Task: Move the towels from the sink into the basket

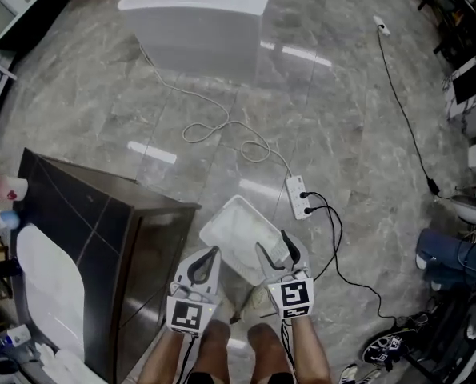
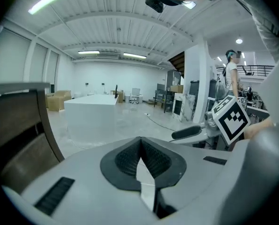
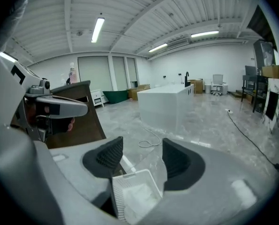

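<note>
A white mesh basket [image 1: 222, 232] stands on the marble floor with a white towel [image 1: 252, 232] lying in it. Both grippers hang above its near side. My left gripper [image 1: 214, 251] is shut, its dark pads [image 2: 130, 156] meeting with nothing between them. My right gripper [image 1: 273, 245] is open and empty; through its gap the right gripper view shows the basket [image 3: 112, 191] and the towel [image 3: 138, 196] below. The white sink [image 1: 50, 290] sits in a dark cabinet at the lower left. Whether towels lie in it I cannot tell.
The dark cabinet [image 1: 134, 238] stands just left of the basket. A power strip [image 1: 300, 196] with black and white cables lies beyond the basket. A large white block [image 1: 198, 14] stands farther off. Shoes and bags [image 1: 450, 258] crowd the right edge. A person [image 2: 231, 76] stands far off.
</note>
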Motion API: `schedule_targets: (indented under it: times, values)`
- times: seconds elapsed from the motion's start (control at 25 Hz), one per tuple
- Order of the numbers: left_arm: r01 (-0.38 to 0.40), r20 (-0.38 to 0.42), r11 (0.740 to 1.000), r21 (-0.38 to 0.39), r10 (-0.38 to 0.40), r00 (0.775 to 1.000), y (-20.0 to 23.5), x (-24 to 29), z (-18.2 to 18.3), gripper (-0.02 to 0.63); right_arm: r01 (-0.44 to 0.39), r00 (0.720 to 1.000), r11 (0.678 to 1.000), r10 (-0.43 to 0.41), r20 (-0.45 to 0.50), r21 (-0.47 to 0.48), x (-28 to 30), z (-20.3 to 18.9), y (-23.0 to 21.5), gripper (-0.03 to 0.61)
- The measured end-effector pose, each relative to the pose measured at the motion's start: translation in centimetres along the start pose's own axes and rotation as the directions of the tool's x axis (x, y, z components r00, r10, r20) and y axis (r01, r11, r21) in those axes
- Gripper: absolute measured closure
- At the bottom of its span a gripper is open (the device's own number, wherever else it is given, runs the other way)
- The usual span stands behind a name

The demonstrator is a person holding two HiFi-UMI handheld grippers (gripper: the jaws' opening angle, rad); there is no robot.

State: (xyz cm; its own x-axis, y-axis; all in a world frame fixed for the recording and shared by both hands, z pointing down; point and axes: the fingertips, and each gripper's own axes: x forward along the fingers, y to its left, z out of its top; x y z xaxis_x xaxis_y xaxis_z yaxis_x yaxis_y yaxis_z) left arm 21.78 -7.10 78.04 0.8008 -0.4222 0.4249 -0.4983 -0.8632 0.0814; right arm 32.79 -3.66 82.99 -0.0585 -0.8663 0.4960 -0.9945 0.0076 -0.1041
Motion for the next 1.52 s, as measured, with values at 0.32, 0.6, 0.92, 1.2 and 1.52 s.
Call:
schedule_targets:
  times: [0.32,0.6,0.92,1.2,1.52]
  values:
    - [-0.024,0.095,1.0,-0.005,0.024,0.995,-1.2,-4.7,12.9,0.604,0.038,0.993,0.998,-0.032,0.115,-0.052,-6.3,12.6,1.1,0.381]
    - [-0.036,0.179,0.992,0.124,0.013,0.984,-1.4,-9.2,22.3,0.604,0.058,0.981,0.994,-0.038,0.189,-0.098,-11.3,23.3,2.8,0.425]
    - [-0.065,0.231,0.985,0.157,0.028,0.972,-3.7,-15.6,30.5,0.604,0.059,0.967,0.989,-0.023,0.254,-0.135,-18.4,31.8,5.6,0.461]
    - [-0.118,0.269,0.981,0.153,0.073,0.96,-4.1,-19.7,34.1,0.604,0.053,0.956,0.986,-0.003,0.294,-0.16,-22.6,35.4,7.9,0.512]
    - [-0.122,0.266,0.978,0.172,0.073,0.961,-5.3,-23.1,34.9,0.604,0.07,0.948,0.982,-0.012,0.317,-0.173,-26.4,36.8,9.3,0.54]
